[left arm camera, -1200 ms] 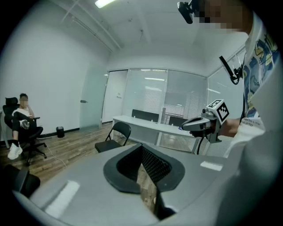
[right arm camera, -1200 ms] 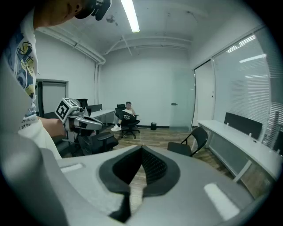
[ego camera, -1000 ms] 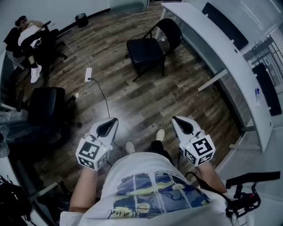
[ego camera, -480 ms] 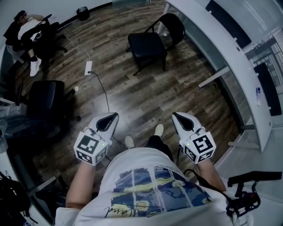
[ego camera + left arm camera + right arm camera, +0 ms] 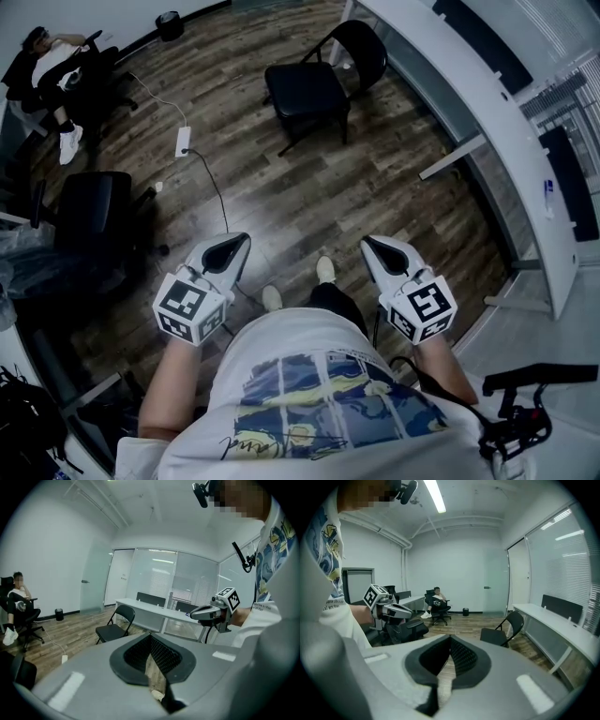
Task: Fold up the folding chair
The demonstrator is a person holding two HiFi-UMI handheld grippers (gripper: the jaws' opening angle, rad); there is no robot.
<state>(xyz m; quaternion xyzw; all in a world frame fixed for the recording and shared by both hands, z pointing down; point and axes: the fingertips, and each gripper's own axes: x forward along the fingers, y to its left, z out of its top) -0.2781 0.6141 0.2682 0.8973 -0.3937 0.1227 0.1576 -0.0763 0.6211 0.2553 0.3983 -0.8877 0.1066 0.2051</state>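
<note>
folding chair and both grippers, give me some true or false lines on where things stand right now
1. The folding chair stands unfolded on the wooden floor. True.
2. The left gripper is shut on the chair's backrest. False: it is shut on nothing, well short of the chair.
3. The right gripper has its jaws together and holds nothing. True.
4. A person sits on the folding chair. False: it is unoccupied; the person sits on an office chair by the far wall.
</note>
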